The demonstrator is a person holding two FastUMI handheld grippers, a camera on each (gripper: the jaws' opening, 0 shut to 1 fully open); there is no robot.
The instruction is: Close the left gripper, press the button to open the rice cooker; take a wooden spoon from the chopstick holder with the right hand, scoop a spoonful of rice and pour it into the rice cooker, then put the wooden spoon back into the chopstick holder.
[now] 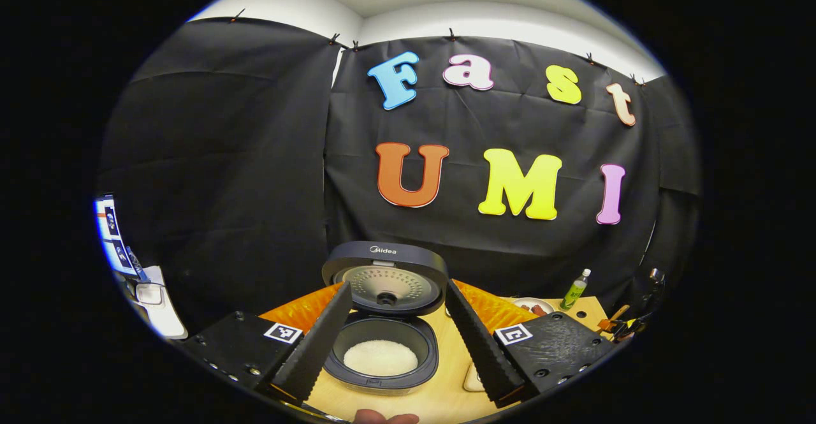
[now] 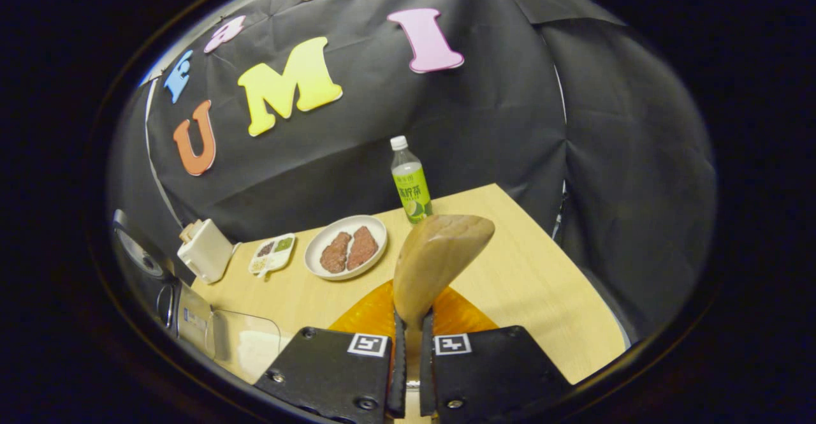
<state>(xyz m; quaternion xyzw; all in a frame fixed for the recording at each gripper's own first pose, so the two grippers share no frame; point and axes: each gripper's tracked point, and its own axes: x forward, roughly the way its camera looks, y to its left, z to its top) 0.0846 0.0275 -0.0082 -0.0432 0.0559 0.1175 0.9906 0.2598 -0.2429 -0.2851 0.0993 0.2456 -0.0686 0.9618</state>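
The rice cooker (image 1: 382,322) sits on the desk (image 1: 440,398) with its lid raised and white rice (image 1: 380,357) in its pot. The left gripper (image 1: 398,338) hangs before it, fingers spread wide. The right gripper (image 2: 412,354) pinches a wooden spoon (image 2: 437,258), bowl up, near a plate of meat (image 2: 346,247).

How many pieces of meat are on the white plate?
2. Both lie side by side on the white plate: the left piece and the right piece, beside the green bottle. None looks hidden.
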